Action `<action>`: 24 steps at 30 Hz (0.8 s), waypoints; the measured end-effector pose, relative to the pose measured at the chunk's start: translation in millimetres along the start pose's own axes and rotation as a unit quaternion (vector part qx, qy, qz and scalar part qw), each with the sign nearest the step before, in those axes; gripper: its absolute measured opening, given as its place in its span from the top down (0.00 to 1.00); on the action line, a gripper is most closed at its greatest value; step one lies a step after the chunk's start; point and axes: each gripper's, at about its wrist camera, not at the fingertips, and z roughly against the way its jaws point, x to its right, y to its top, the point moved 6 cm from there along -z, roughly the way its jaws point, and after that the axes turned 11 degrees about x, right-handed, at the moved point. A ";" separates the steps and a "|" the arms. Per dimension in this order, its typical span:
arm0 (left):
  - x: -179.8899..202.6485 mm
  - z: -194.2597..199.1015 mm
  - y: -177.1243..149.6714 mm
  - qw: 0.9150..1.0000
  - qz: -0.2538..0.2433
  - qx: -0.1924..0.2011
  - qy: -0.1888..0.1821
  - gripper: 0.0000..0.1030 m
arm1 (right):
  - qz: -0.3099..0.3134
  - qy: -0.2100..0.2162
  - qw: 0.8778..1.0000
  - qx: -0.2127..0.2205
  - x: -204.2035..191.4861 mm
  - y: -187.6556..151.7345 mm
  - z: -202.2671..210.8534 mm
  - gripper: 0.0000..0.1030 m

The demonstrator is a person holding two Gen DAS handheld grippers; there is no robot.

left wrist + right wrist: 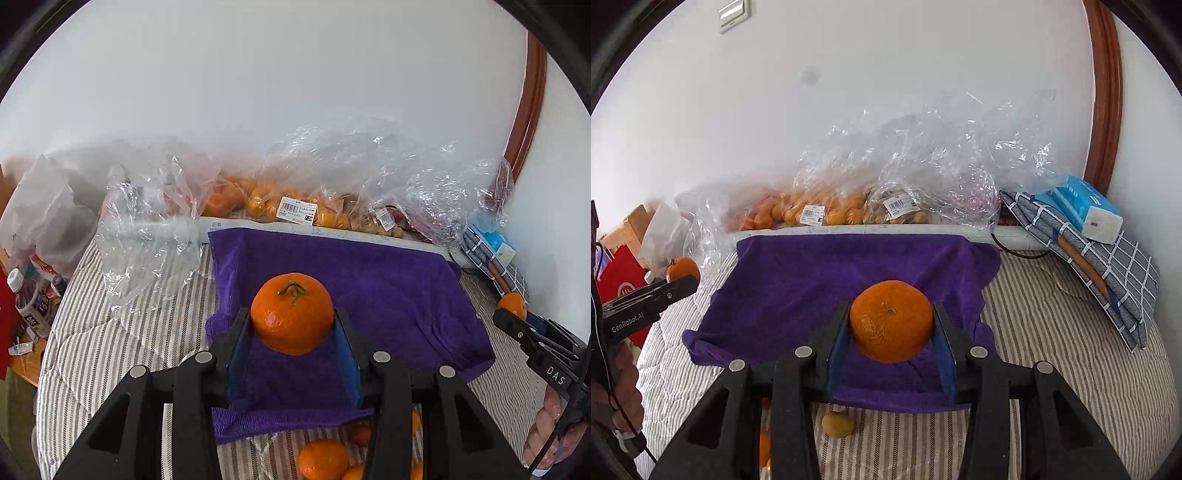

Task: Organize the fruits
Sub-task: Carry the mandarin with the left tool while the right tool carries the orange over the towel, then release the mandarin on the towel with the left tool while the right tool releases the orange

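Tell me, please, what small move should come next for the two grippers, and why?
Probably lower both onto the purple towel and release. The left gripper grips a stem-up tangerine, the right gripper another tangerine; both fruits hang above the bare towel.

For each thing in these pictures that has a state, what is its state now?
Left claw: shut on a round orange tangerine, stem facing the camera.
Right claw: shut on a second round orange tangerine.
Purple terry towel: spread over the striped bedding.
Clear plastic bag of small oranges: lying by the wall.
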 end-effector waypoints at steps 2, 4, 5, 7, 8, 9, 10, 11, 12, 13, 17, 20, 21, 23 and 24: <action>-1.2 -12.4 -0.6 1.000 0.000 -0.004 0.004 0.60 | 0.004 0.001 1.000 0.000 0.1 -2.7 -11.0 0.59; -2.0 -24.7 -1.4 1.000 0.002 -0.012 0.007 0.60 | 0.004 0.002 1.000 -0.002 1.3 -6.5 -23.2 0.59; -2.3 -30.6 -1.8 1.000 0.006 -0.015 0.007 0.60 | 0.002 0.001 1.000 -0.005 2.2 -8.5 -29.9 0.59; -1.7 -41.4 -3.1 1.000 0.013 -0.020 0.004 0.60 | -0.004 -0.004 1.000 -0.015 4.7 -13.8 -45.4 0.59; -0.9 -46.3 -4.1 1.000 0.014 -0.023 0.004 0.60 | -0.006 -0.005 1.000 -0.020 5.7 -16.4 -52.5 0.59; 0.7 -50.1 -5.5 1.000 0.013 -0.025 0.003 0.60 | -0.008 -0.005 1.000 -0.025 7.2 -18.8 -59.4 0.59; 2.2 -53.6 -7.2 1.000 0.010 -0.027 0.003 0.60 | -0.011 -0.005 1.000 -0.028 8.8 -21.1 -65.3 0.59; 3.0 -56.1 -8.9 1.000 0.007 -0.027 0.006 0.60 | -0.012 -0.005 0.999 -0.031 9.5 -22.8 -69.7 0.59; 2.5 -58.2 -11.0 1.000 0.006 -0.025 0.013 0.60 | -0.012 -0.008 0.999 -0.033 11.1 -24.2 -73.9 0.59; 2.0 -60.9 -13.0 1.000 0.005 -0.026 0.017 0.60 | -0.012 -0.013 0.999 -0.032 12.9 -25.4 -76.5 0.59; 1.3 -68.6 -20.9 0.999 0.000 -0.039 0.014 0.60 | -0.020 -0.019 0.999 -0.029 20.2 -30.2 -84.6 0.59; 1.6 -71.4 -23.4 0.999 -0.002 -0.042 0.014 0.60 | -0.032 -0.013 0.999 -0.035 23.6 -34.3 -88.7 0.59; 2.0 -72.2 -23.7 0.999 0.000 -0.043 0.012 0.60 | -0.032 -0.010 0.999 -0.034 23.6 -35.5 -89.0 0.59; 4.1 -74.7 -25.6 0.999 -0.003 -0.047 0.008 0.60 | -0.029 -0.013 0.999 -0.033 23.3 -37.2 -90.1 0.59; 4.6 -75.3 -26.4 0.999 -0.006 -0.048 0.008 0.60 | -0.028 -0.014 0.999 -0.034 23.1 -38.7 -91.4 0.59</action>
